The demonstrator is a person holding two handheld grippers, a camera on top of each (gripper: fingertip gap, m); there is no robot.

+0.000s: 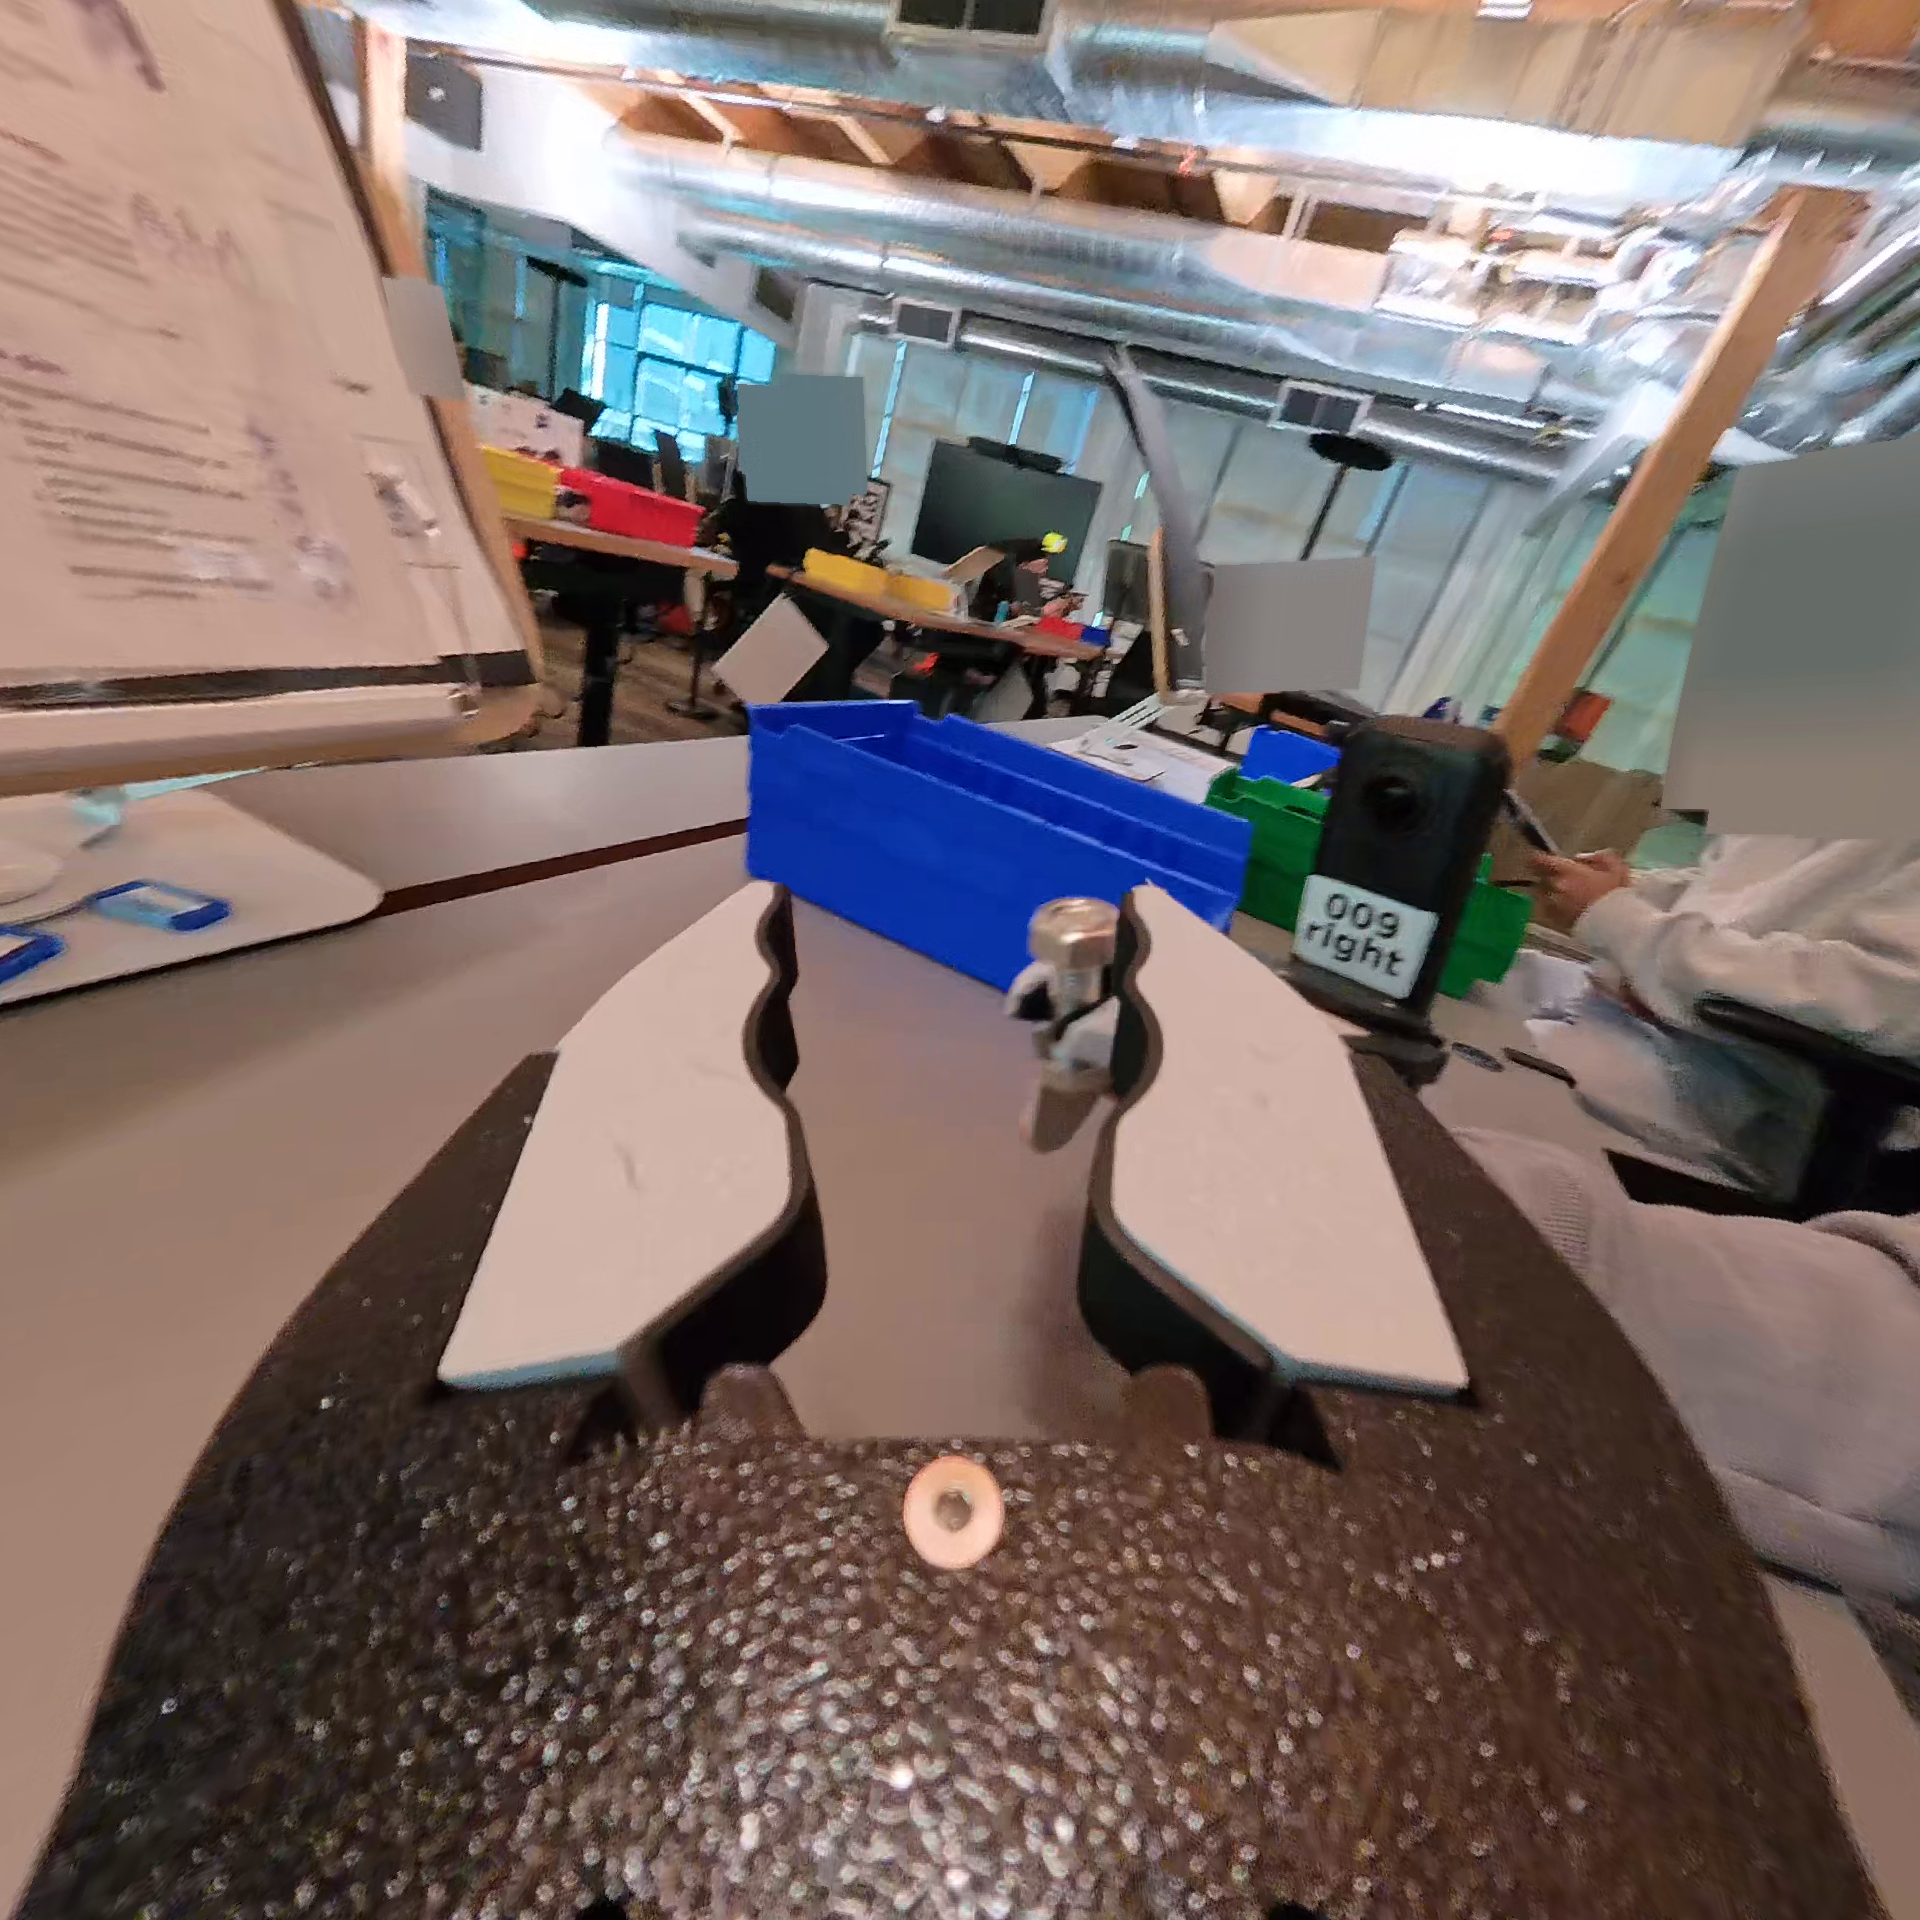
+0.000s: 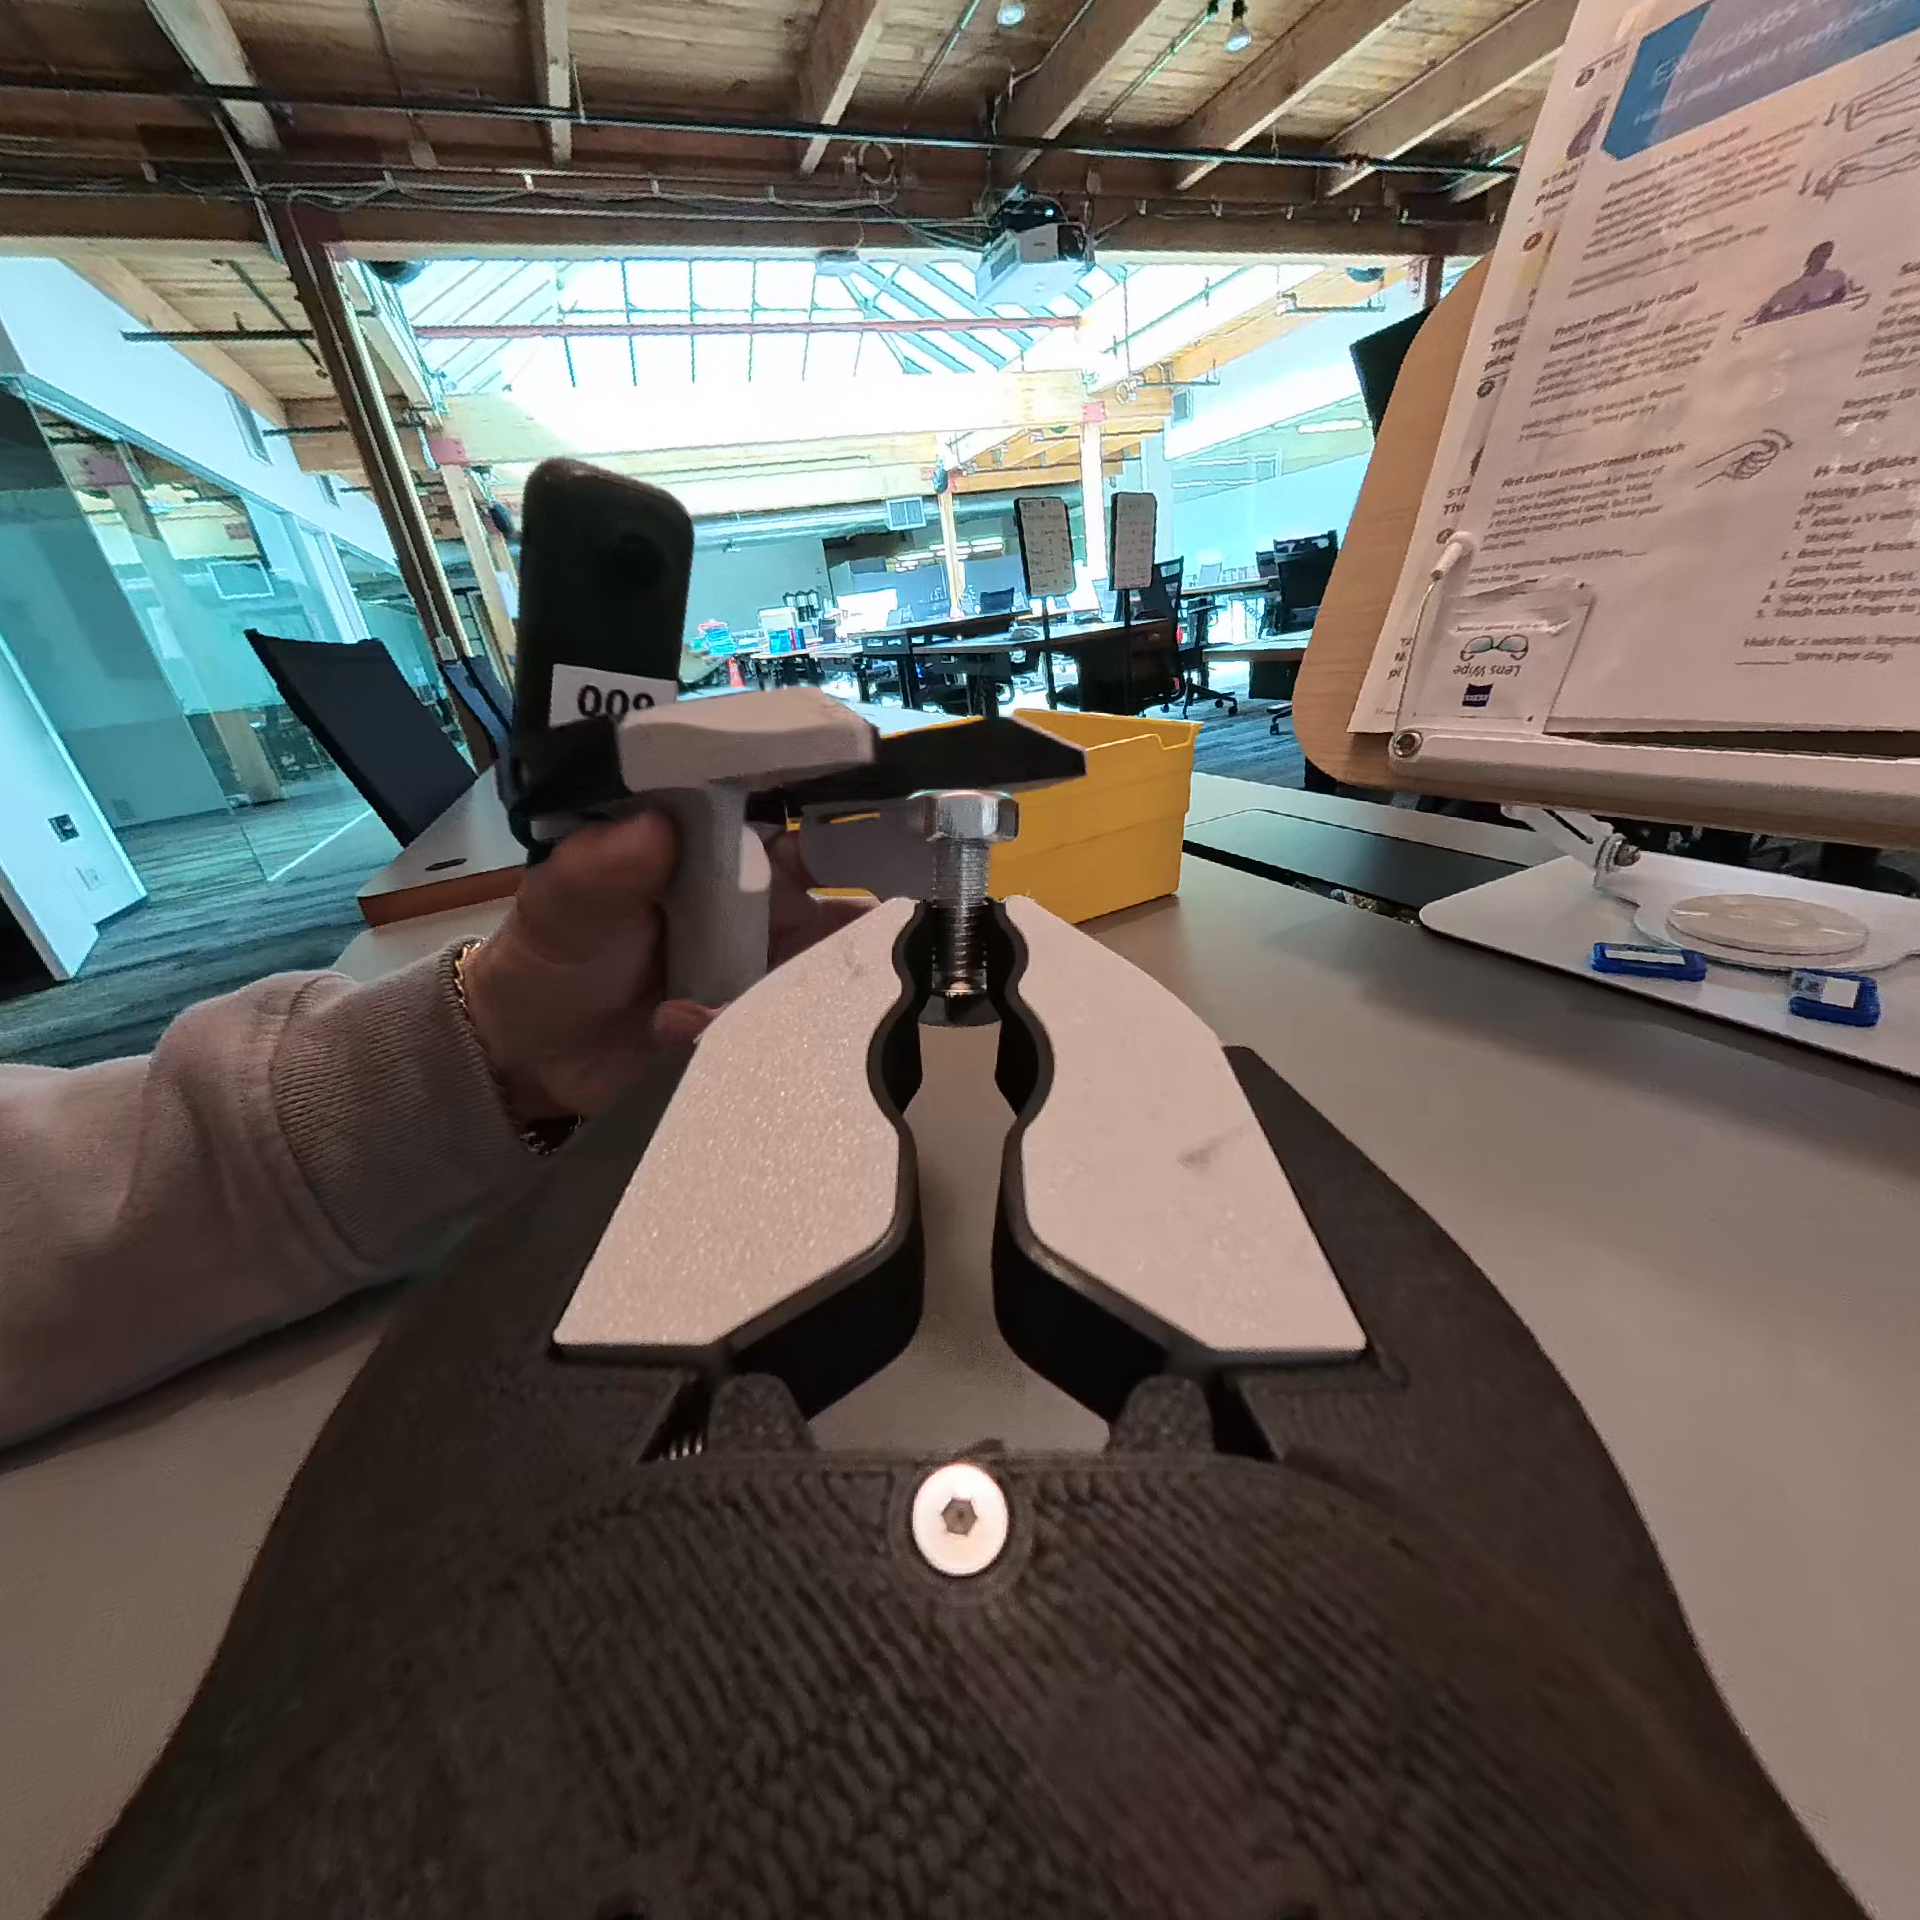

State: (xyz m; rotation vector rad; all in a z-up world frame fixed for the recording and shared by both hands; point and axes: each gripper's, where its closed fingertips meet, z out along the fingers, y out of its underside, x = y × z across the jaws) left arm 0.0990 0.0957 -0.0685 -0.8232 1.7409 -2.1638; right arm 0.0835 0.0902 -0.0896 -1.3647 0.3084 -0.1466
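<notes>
The right claw [image 2: 961,925] is gripping a silver bolt [image 2: 961,883] by its threaded shank, both pads pressing on the threads. The bolt is standing upright at the claw's tips, long axis vertical, hex head on top and clear above the fingers.

The left claw [image 1: 951,935] is spread wide and holding nothing. It is reaching in level from the right claw's left side, and the bolt is sitting between its fingers, hard by the right-hand finger [image 1: 1195,997] and well apart from the other; whether that finger is touching the bolt I cannot tell. The left claw's fingers are lying level with the bolt's head, crosswise to its axis.

Beyond the tips a yellow bin [image 2: 1112,821] and a blue bin [image 1: 966,831] are sitting on the bench [image 2: 1455,1091].
</notes>
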